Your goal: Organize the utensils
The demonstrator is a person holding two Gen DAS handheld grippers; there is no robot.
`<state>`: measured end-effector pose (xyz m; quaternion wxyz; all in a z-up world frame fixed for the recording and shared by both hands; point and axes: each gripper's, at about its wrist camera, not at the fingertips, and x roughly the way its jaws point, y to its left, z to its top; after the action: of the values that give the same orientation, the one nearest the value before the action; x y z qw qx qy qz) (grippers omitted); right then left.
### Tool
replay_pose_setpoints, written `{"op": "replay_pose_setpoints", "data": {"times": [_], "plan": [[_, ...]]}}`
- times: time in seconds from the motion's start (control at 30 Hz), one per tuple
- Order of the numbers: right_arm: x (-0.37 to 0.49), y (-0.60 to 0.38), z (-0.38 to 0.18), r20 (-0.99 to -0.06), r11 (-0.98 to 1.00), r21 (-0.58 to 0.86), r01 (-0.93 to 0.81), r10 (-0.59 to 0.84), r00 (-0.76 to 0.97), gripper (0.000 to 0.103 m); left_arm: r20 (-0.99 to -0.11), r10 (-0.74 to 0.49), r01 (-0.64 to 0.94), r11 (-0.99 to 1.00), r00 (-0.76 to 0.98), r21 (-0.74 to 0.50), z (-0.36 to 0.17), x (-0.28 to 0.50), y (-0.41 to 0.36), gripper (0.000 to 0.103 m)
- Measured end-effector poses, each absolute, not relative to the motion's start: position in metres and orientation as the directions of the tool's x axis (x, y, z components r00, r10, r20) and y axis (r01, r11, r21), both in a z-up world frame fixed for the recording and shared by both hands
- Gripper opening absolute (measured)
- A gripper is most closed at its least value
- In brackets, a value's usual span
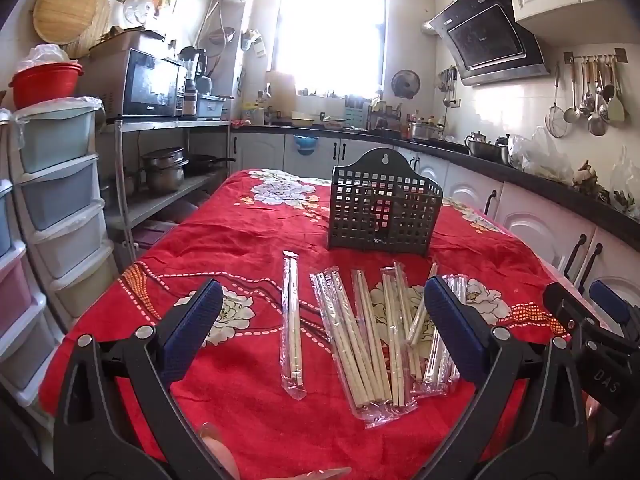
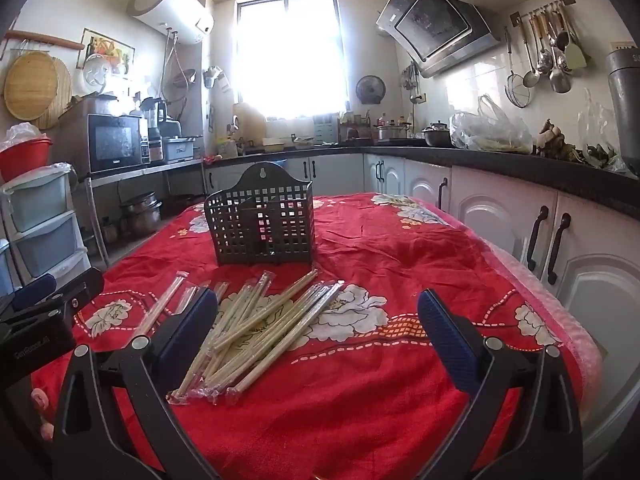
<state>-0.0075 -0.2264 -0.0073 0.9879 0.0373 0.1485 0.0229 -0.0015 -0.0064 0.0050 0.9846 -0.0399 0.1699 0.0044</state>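
Several pairs of wooden chopsticks in clear wrappers (image 1: 368, 332) (image 2: 256, 324) lie in a loose pile on the red flowered cloth (image 1: 240, 240) (image 2: 380, 380). One wrapped pair (image 1: 291, 320) lies apart to the left of the pile. Behind them stands a dark perforated utensil holder (image 1: 384, 208) (image 2: 260, 224), upright. My left gripper (image 1: 324, 312) hovers above the near end of the pile, open, nothing between its fingers. My right gripper (image 2: 318, 316) hangs open just right of the pile, also holding nothing. Each gripper shows at the edge of the other's view.
Kitchen cabinets (image 2: 500, 216) and a dark counter (image 2: 520, 164) run close along the table's right side. A shelf with a microwave (image 1: 148, 84) and pots, plus plastic drawers (image 1: 60, 184), stand on the left. The cloth is bare right of the pile.
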Motion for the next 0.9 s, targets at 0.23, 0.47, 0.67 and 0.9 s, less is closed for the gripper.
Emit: {"op": "replay_pose_setpoints", "data": {"times": [0.23, 0.47, 0.67, 0.9], "plan": [[-0.0086, -0.2243, -0.0059, -0.291, 0.996, 0.077, -0.036, 0.057, 0.955, 0.097, -0.328, -0.007, -0.021, 0.997, 0.945, -0.080, 0.0048, -0.0006, -0.0038, 0.093], [-0.0099, -0.2227, -0.0046, -0.285, 0.997, 0.073, -0.037, 0.056, 0.957, 0.097, -0.324, -0.005, -0.022, 0.997, 0.946, -0.080, 0.0047, -0.0004, -0.0042, 0.093], [-0.0107, -0.2227, -0.0042, -0.282, 0.997, 0.070, -0.038, 0.057, 0.958, 0.097, -0.326, -0.008, -0.019, 0.997, 0.945, -0.080, 0.0045, -0.0003, -0.0053, 0.093], [-0.0120, -0.2217, -0.0042, -0.281, 0.997, 0.068, -0.036, 0.054, 0.958, 0.097, -0.331, -0.012, -0.015, 0.997, 0.944, -0.079, 0.0022, 0.0010, -0.0047, 0.093]]}}
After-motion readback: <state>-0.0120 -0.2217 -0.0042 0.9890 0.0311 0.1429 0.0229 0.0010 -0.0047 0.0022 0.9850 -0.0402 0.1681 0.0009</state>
